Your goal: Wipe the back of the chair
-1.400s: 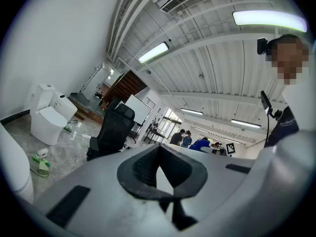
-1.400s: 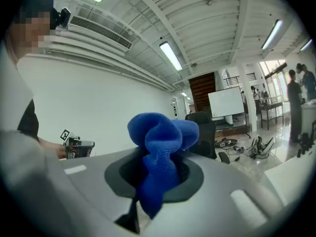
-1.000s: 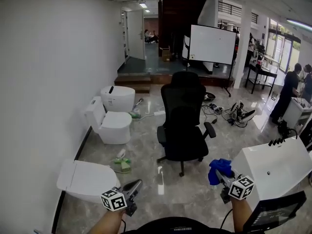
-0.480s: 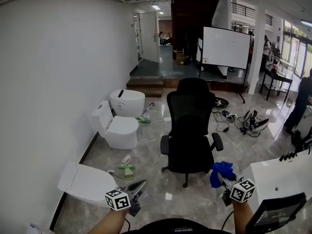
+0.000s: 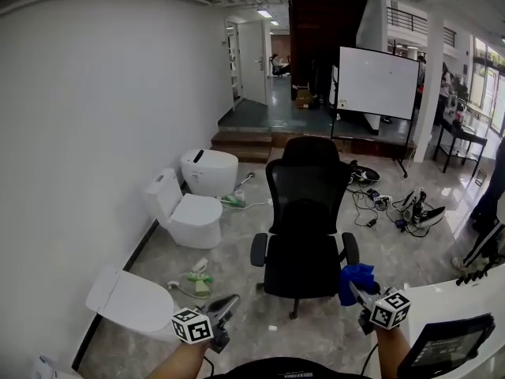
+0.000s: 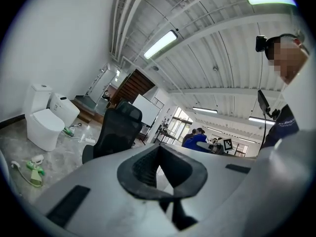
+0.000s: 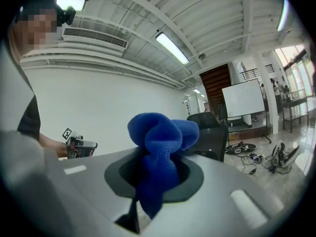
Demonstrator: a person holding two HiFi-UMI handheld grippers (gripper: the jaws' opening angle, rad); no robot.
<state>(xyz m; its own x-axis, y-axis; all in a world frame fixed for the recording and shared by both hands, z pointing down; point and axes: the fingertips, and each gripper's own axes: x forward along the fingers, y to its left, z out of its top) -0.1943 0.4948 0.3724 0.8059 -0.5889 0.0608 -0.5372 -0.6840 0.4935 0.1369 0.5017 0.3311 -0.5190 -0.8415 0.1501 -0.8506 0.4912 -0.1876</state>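
Chair point(image 5: 304, 212) stands mid-frame in the head view on the grey marble floor point(image 5: 237, 251), black, with a mesh back and a headrest. Its backrest is turned broadly toward the camera, but I can't tell for sure whether that is the front or the rear face. Nothing touches it.

Right gripper point(image 5: 354, 289) sits low, right of centre, with its jaws clamped on a blue cloth point(image 5: 357, 277). The right gripper view shows the cloth point(image 7: 160, 147) bunched up between the jaws and bulging out above them, with the chair point(image 7: 210, 132) behind it and apart from it. In the head view the cloth overlaps the chair's lower right edge, but that looks like line of sight only, not contact.

Left gripper point(image 5: 226, 303) is low, left of centre. Its jaws are pressed together with nothing between them, and the chair point(image 6: 116, 130) shows beyond them at centre left of its view.

White toilets point(image 5: 193, 215) line the wall on the left. A whiteboard point(image 5: 377, 84) and loose cables point(image 5: 394, 204) lie beyond the chair.

Progress, as judged: the cloth is in hand, so the prep is done. Wiping has not started, since the cloth is not on the backrest. What's left is to close in on the chair, put the cloth on the back and wipe across it. The empty left gripper could steady the chair, which may roll or swivel.
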